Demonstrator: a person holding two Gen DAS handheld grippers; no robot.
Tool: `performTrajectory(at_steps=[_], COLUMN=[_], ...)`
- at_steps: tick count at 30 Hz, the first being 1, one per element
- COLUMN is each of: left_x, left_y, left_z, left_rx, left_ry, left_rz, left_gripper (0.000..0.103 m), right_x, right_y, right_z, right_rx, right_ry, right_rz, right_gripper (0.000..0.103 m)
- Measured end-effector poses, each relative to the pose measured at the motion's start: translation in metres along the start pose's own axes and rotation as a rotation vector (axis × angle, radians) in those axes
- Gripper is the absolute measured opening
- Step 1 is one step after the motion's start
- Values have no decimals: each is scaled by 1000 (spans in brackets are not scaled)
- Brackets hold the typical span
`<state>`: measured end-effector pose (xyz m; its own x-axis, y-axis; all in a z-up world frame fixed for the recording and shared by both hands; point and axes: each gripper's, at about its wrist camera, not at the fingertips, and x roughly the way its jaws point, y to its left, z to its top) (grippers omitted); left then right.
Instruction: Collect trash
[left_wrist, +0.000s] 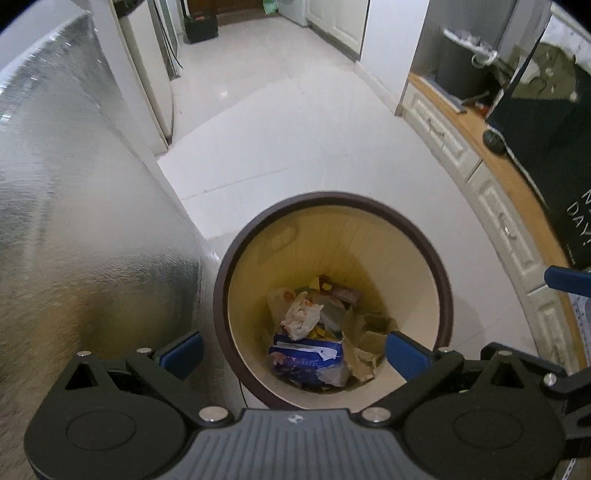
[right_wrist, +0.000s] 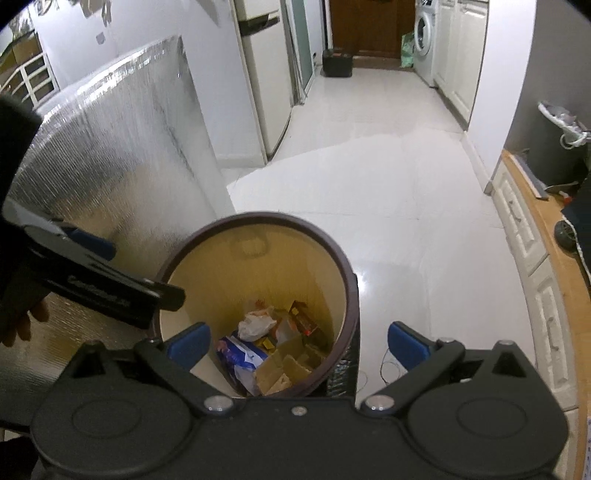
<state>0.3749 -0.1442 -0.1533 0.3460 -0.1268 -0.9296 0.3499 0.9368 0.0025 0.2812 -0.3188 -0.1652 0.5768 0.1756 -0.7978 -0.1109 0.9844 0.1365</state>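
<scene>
We hold the left gripper (left_wrist: 293, 350) and right gripper (right_wrist: 297, 345) above the trash bin (left_wrist: 441, 280), both jaws spread and empty, so its trash (left_wrist: 317, 336), lying at the bottom, can be reached.

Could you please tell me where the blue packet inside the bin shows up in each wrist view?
Left wrist: blue packet sits low centre, at the bin's near bottom, between the open fingers.
Right wrist: blue packet sits low, left of centre, beside the left finger.
Shared landmark: the bin's brown rim, with the crumpled white wrapper just above the packet.
</scene>
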Motion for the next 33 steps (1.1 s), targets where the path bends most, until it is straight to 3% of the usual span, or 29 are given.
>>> performTrajectory(at_steps=[21, 33], left_x=[-159, -206], left_y=[-16, -9], left_z=[-70, -123], left_rx=[33, -15], left_ry=[-336, -448], left_rz=[-13, 26], left_gripper=[103, 103], right_x=[-121, -177], right_y=[26, 51], right_z=[-18, -42], right_rx=[48, 21], right_ry=[-260, -385], right_rz=[-10, -6], right_gripper=[103, 103])
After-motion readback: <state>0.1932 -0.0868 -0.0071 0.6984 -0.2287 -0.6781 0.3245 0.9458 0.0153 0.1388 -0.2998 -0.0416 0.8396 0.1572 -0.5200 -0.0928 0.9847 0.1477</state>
